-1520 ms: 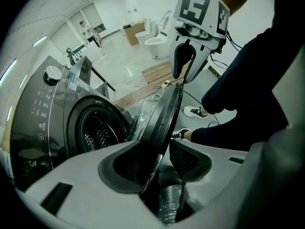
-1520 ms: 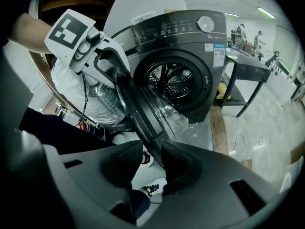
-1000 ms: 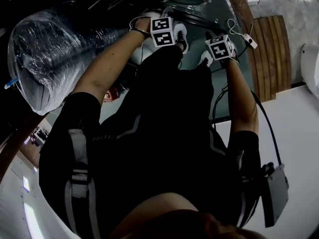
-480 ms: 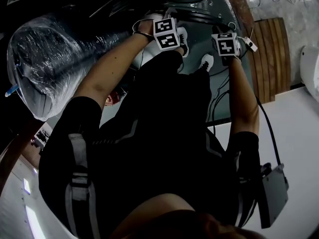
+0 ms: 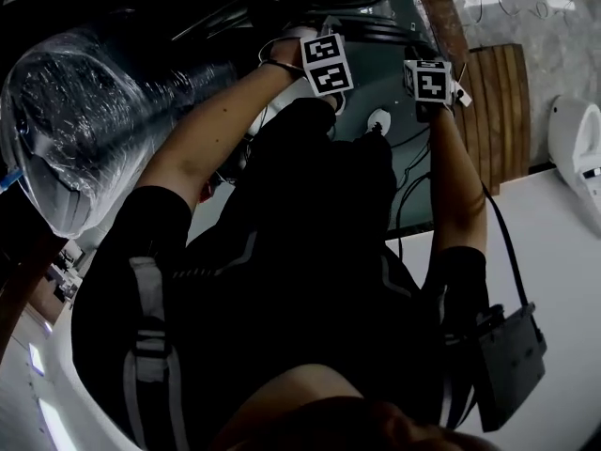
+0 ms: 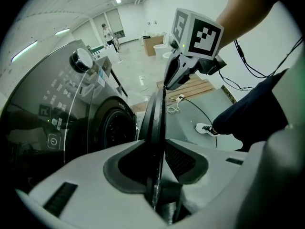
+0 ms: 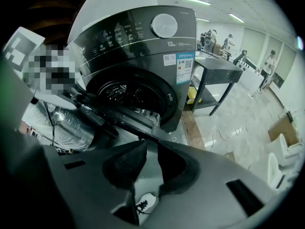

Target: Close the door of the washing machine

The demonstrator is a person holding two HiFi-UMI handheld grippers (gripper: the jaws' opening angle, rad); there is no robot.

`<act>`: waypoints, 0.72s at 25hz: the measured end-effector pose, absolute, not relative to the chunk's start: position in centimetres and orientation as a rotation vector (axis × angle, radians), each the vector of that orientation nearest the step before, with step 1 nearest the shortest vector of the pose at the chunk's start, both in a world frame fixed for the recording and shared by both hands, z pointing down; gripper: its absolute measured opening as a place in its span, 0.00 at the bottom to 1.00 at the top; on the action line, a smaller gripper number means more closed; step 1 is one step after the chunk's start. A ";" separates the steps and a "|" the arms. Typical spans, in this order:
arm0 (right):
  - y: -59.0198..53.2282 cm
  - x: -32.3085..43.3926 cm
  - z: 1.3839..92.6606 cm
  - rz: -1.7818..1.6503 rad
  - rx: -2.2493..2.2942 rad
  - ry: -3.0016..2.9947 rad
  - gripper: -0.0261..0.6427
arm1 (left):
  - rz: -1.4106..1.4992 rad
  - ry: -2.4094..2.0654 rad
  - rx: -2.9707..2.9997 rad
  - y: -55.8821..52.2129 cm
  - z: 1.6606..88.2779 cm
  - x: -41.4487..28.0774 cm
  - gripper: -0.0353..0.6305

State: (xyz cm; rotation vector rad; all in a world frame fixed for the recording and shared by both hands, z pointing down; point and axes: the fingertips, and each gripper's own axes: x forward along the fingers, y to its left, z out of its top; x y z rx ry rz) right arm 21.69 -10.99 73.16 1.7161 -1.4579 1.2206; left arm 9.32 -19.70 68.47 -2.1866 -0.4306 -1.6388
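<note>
The dark grey washing machine (image 7: 143,46) stands with its drum opening (image 7: 131,94) uncovered. Its round door (image 6: 157,123) is swung out and shows edge-on in the left gripper view. My left gripper (image 6: 159,149) is shut on the door's rim, which runs between its pads. Farther along the same rim is my right gripper (image 6: 188,61). In the right gripper view the door (image 7: 119,118) reaches in from the left to the right gripper (image 7: 151,144), whose jaws are closing on the rim's edge. The head view has both marker cubes side by side, left (image 5: 327,62) and right (image 5: 429,80).
A foil-wrapped duct (image 5: 84,111) lies to the left of the person. A wooden board (image 5: 493,111), cables (image 5: 413,158) and a white shoe (image 5: 378,120) are on the floor. A black metal table (image 7: 214,75) stands beside the machine. People stand far back in the hall.
In the head view both marker cubes have shifted to the right, the right one also slightly up. The two hands have stayed side by side.
</note>
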 end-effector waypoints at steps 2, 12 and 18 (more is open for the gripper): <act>-11.5 22.0 73.3 1.249 1.734 -1.450 0.16 | -1.636 -0.429 -2.201 -20.0 68.4 9.5 0.25; -13.4 25.5 75.4 1.288 1.767 -1.452 0.15 | -1.744 -0.246 -2.233 -22.4 68.7 10.5 0.25; -15.3 26.0 76.8 1.278 1.738 -1.522 0.14 | -1.755 -0.100 -2.281 -23.9 68.5 11.2 0.25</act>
